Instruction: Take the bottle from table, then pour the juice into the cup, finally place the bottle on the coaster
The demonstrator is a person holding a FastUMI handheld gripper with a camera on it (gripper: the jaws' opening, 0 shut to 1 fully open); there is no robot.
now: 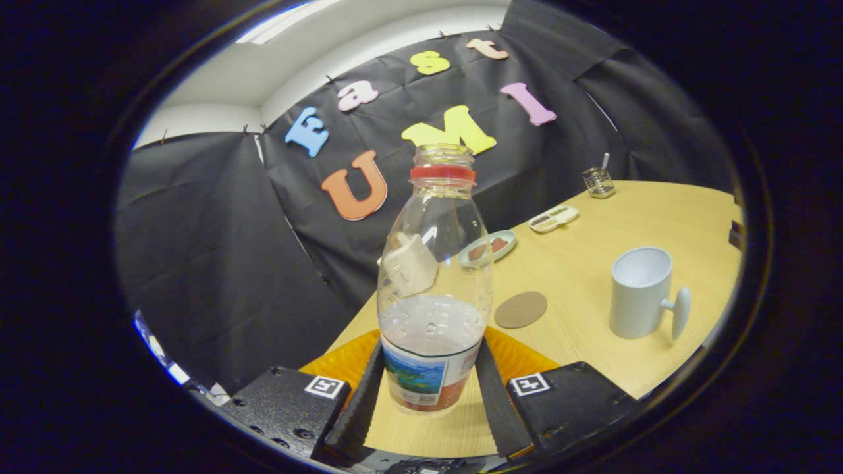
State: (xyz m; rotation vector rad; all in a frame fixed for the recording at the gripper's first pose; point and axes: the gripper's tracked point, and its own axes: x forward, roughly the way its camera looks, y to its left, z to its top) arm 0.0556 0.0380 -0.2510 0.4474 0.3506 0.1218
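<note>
claw [429, 395] clenched low on the clear plastic bottle with red neck ring [435, 289], keeping its open mouth free to pour | bottle seemingly lifted off the wooden table [593, 263] | round brown coaster [520, 309] just beyond | white handled cup [642, 293] farther right

Your gripper [431, 395] carries two chunky, rough-textured blocks, each dotted with small round screws and marked on top with a square black-and-white tag. From each block a long, flat finger [359, 405] runs forward, its inner edge cut into fine sawtooth ridges. An orange curved piece sits behind the fingers.
</note>
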